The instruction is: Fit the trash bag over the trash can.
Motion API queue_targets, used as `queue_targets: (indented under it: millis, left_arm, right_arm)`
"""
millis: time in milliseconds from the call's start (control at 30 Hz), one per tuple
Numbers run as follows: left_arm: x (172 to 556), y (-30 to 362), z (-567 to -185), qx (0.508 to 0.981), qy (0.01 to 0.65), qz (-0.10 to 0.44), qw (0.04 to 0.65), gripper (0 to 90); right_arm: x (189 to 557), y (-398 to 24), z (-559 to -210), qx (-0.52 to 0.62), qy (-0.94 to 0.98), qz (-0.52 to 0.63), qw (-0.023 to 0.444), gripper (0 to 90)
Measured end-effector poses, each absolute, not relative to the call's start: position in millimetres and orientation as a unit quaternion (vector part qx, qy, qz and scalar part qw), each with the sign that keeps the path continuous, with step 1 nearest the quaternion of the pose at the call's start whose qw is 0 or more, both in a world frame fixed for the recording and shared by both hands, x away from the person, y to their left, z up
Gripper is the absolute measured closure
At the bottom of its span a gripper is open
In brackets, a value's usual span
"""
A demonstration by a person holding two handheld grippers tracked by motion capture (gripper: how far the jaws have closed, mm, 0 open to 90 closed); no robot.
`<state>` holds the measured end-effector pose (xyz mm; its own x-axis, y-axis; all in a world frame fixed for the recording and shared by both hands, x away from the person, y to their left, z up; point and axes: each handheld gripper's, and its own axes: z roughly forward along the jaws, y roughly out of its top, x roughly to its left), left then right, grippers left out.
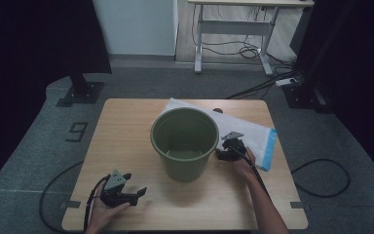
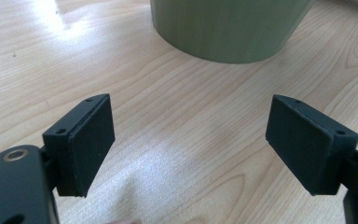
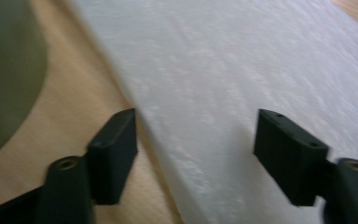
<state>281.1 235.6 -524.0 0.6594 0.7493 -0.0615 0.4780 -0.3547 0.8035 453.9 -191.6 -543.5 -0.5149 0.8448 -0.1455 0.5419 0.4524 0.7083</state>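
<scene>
The right gripper [image 1: 222, 152], jaws spread and clasping nothing, reaches the near edge of the flat white bag [image 1: 253, 134] lying right of the green bucket [image 1: 185, 143]. The thin film could slide away instead of lifting, or the gripper could nudge the bucket beside it. The left gripper [image 1: 135, 192] rests open at near left.

From above, I see the green bucket [image 1: 185, 141] hiding the middle of the white bag [image 1: 253, 134] behind it. My right tool's view is blurred, and its left edge cuts the bucket. My left tool's view crops the bucket's top.
</scene>
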Motion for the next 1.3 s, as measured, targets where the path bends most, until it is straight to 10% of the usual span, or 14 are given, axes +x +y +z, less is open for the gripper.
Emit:
queue_targets:
  millis: [333,1100,1300]
  left_arm:
    - [284,235,-523,0.803,0.39,0.166,0.419,15.7]
    - [287,230,-524,0.803,0.394,0.16,0.418,16.5]
    - [288,231,-525,0.803,0.395,0.159,0.417,16.5]
  right_arm:
    - [446,-208,-541,0.44,0.811,0.314,0.222,88.3]
    - [290,-281,-546,0.449,0.795,0.332,0.238,88.4]
    - [293,-275,-539,0.45,0.782,0.358,0.238,55.8]
